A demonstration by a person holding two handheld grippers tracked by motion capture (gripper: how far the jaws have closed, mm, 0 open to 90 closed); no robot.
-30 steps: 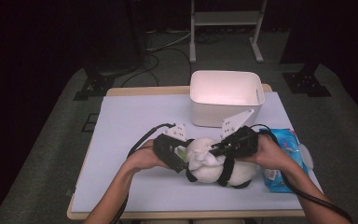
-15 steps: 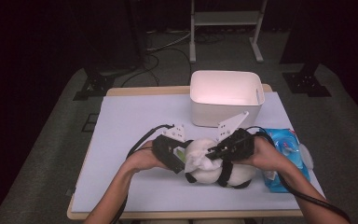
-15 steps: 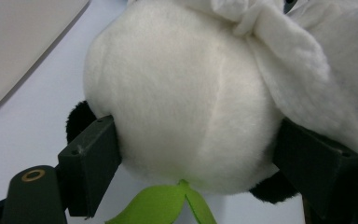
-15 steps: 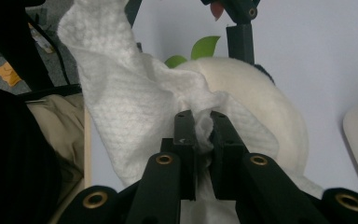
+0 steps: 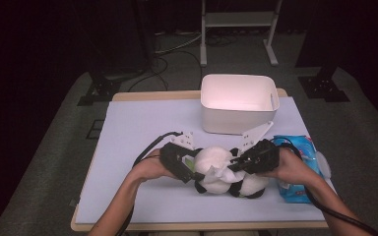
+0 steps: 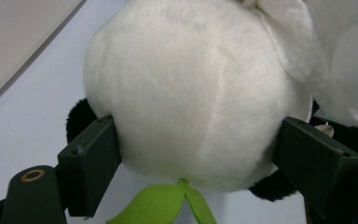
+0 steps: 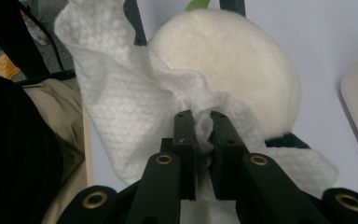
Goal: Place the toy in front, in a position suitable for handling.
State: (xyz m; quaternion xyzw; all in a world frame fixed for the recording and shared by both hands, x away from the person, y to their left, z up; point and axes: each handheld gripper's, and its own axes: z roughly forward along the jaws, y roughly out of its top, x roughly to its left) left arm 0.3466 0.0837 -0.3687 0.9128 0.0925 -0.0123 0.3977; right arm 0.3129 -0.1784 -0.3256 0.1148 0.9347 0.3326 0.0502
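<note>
A white plush panda (image 5: 211, 162) with black ears and limbs lies on the table's front middle. My left gripper (image 5: 196, 173) comes in from the left and is shut on its round head (image 6: 200, 93), one jaw pressing into each side; a green leaf (image 6: 168, 205) hangs below the head. My right gripper (image 5: 234, 167) reaches in from the right and is shut on a bunched white wipe (image 7: 116, 107). The wipe drapes against the panda's head (image 7: 242, 70), and the right gripper (image 7: 203, 126) pinches its crumpled fold.
A white plastic bin (image 5: 238, 101) stands just behind the panda at the table's far edge. A blue pack of wipes (image 5: 302, 147) lies under the right hand near the right edge. The pale blue table surface (image 5: 138, 132) stretches off to the left.
The right gripper has shifted slightly over the panda's head with the wipe still pinched. The left gripper has kept its hold in the same place.
</note>
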